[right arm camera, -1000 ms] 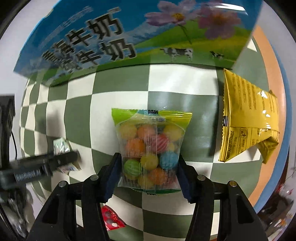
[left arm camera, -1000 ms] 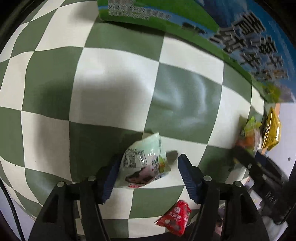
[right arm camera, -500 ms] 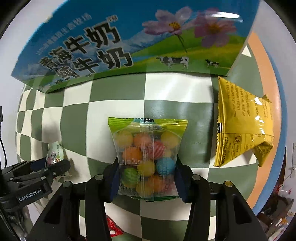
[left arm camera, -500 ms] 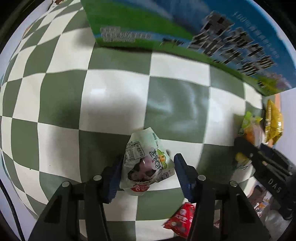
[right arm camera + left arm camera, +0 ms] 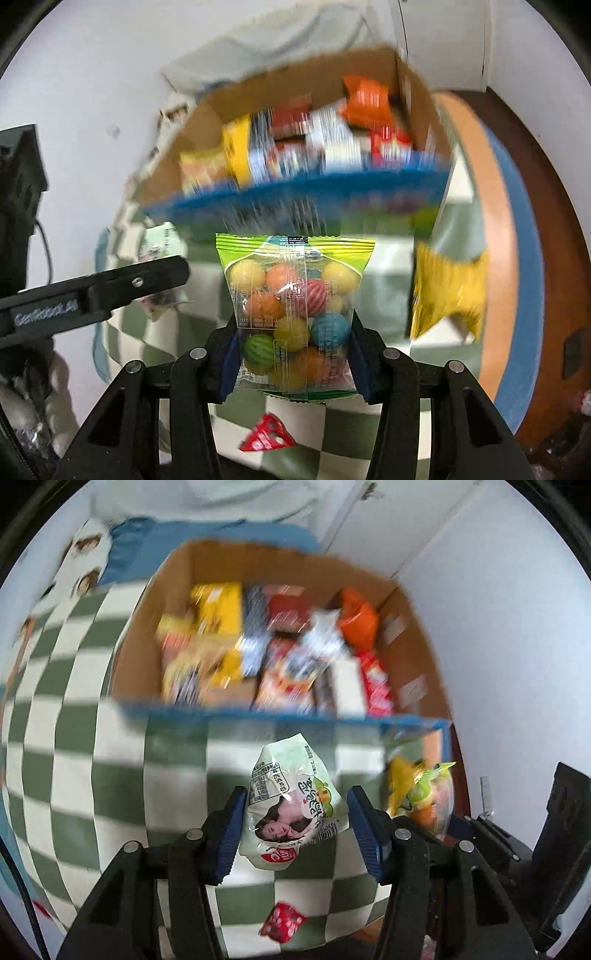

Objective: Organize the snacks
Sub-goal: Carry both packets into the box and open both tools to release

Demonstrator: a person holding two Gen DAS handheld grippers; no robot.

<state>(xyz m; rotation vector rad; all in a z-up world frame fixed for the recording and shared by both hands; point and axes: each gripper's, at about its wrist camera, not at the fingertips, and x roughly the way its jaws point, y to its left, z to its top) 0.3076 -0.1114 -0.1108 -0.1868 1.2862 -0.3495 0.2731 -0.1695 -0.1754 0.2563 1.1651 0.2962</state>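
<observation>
You've got a packet in each claw right now. Your left gripper (image 5: 295, 827) is closed around the pale green pouch (image 5: 291, 805), pads squeezing its lower sides; it hangs in the air above the checkered cloth (image 5: 92, 768), short of the cardboard box (image 5: 147, 620). Your right gripper (image 5: 291, 354) pinches the clear bag of coloured gumballs (image 5: 291, 310) low down on both edges, also clear of the table.

Handling-wise, both look light and crinkly. I'd guess the film is slick, and the gumballs shift around inside, so a grip low on the bag lets the top flop. The pouch looks puffy, so it squashes rather than resists. Holding across the body, like you do, seems fine; the sealed edges would probably slip.

The left view gives you the better look down into the box, already full of snacks. The right view shows the yellow packet (image 5: 447, 291) on the cloth properly, and both catch the small red packet (image 5: 266, 439) under your claws.
</observation>
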